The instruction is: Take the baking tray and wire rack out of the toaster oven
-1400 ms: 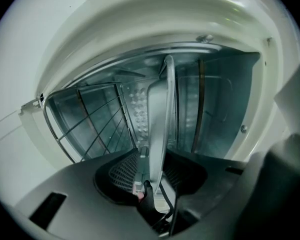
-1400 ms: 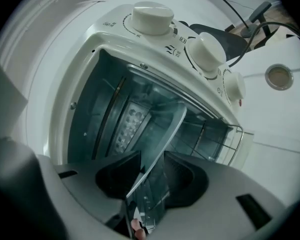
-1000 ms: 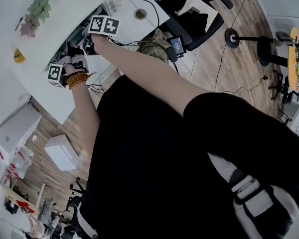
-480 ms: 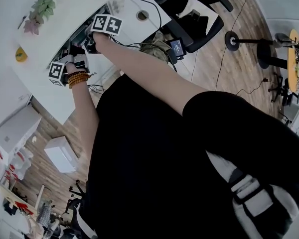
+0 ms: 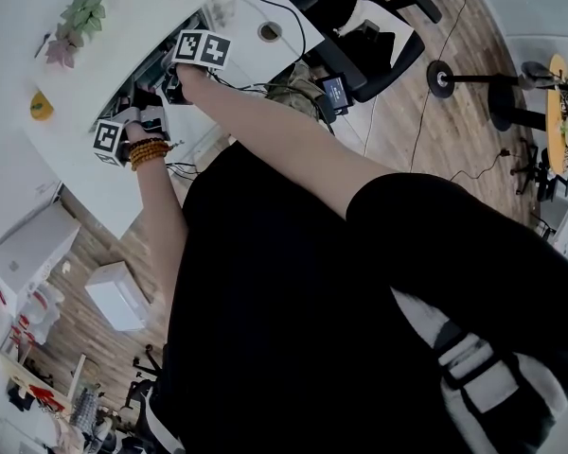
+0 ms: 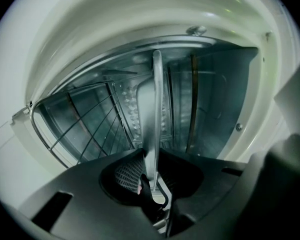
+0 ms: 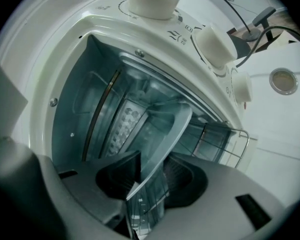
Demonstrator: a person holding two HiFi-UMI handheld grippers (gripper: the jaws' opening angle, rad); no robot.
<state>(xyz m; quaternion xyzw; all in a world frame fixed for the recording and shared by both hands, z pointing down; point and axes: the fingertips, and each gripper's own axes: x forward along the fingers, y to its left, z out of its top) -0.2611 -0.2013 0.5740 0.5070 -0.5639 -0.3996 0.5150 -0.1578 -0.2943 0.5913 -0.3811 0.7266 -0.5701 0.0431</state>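
Centrally, in the left gripper view, the baking tray (image 6: 153, 109) appears edge-on as a pale upright strip that runs from the toaster oven's (image 6: 140, 19) metal cavity down into the left gripper (image 6: 152, 173). Its jaws have just been closing, and the ribbed pads now pinch the tray's near rim. The wire rack (image 6: 85, 129) lies to the left of the tray in this view, inside the cavity, with its front bar at the oven's mouth.

In the right gripper view the same tray slants from the cavity into the right gripper (image 7: 151, 176). These jaws stand partly closed around the tray's lip — the lip passes between the two dark pads. Rack wires show beside and beneath the tray, reaching the right edge of the opening. Three white knobs (image 7: 213, 44) line the oven's control panel above the opening.

From the head view, both bare forearms reach to the oven on a white desk (image 5: 85, 173), the marker cubes (image 5: 201, 48) of the two grippers side by side at its front. A beaded bracelet (image 5: 146, 149) circles the left wrist. A potted plant (image 5: 74, 22) stands on the desk — well apart from the oven — and an office chair (image 5: 374, 17) stands on the wooden floor (image 5: 454, 130).
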